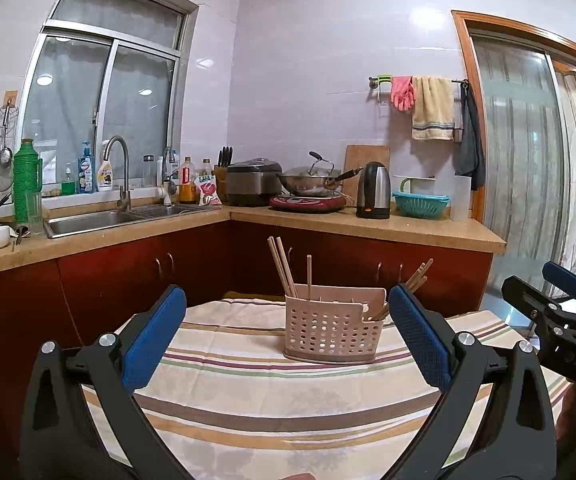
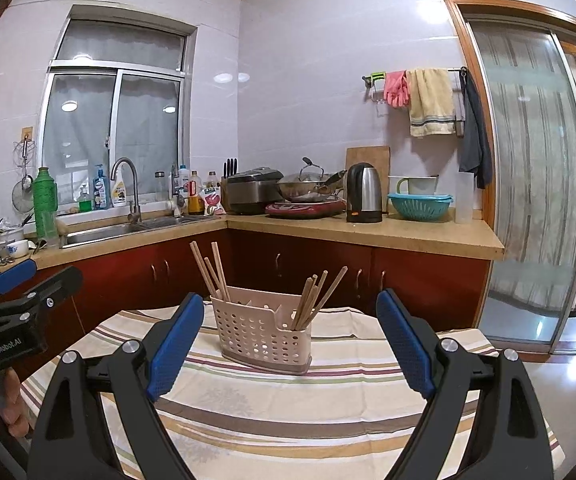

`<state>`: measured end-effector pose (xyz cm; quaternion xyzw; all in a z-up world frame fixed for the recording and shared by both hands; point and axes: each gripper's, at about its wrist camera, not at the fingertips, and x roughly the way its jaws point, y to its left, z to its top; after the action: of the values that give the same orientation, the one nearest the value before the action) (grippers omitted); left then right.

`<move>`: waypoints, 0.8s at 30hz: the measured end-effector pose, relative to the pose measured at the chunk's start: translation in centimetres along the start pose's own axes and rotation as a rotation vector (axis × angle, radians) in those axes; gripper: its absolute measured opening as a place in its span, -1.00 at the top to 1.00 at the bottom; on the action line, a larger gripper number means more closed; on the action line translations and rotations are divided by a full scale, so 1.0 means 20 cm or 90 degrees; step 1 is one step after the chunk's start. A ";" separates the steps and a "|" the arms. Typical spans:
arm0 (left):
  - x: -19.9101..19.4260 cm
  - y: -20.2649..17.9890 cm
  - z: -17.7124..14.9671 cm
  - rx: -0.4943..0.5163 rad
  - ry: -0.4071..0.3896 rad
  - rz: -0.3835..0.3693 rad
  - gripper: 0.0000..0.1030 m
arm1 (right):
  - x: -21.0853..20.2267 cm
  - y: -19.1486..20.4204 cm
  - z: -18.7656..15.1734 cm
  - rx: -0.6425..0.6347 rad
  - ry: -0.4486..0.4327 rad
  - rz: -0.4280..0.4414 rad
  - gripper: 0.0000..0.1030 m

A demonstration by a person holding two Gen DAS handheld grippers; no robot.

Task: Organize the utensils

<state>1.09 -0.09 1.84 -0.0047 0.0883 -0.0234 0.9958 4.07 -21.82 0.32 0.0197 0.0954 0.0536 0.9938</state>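
Observation:
A pink perforated utensil holder (image 1: 334,326) stands on the striped tablecloth (image 1: 247,392), also in the right wrist view (image 2: 265,338). Wooden chopsticks (image 1: 283,266) stick up from its left compartment and another bunch (image 2: 316,300) leans out of its right compartment. My left gripper (image 1: 288,320) is open and empty, held back from the holder. My right gripper (image 2: 290,326) is open and empty, also short of the holder. Each gripper shows at the edge of the other's view: the right one (image 1: 560,300), the left one (image 2: 15,292).
A kitchen counter (image 1: 368,228) runs behind the table with a sink (image 1: 99,220), rice cooker (image 1: 253,180), wok (image 1: 312,182), kettle (image 1: 374,190) and teal basket (image 1: 422,202). A glass sliding door (image 1: 528,140) is at the right.

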 end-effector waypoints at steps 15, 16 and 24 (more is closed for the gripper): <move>-0.03 0.01 -0.01 -0.001 -0.001 0.005 -0.92 | -0.02 0.01 0.00 -0.004 -0.007 -0.001 -0.66; -0.03 0.01 -0.01 -0.002 0.000 0.004 -0.92 | -0.02 0.01 0.00 -0.004 -0.007 -0.001 -0.66; -0.03 0.03 -0.01 -0.003 0.002 0.008 -0.92 | -0.02 0.01 0.01 -0.006 -0.006 -0.003 -0.66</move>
<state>0.40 0.45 1.83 -0.0064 0.0897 -0.0170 0.9958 3.68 -21.69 0.52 0.0148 0.0902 0.0512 0.9945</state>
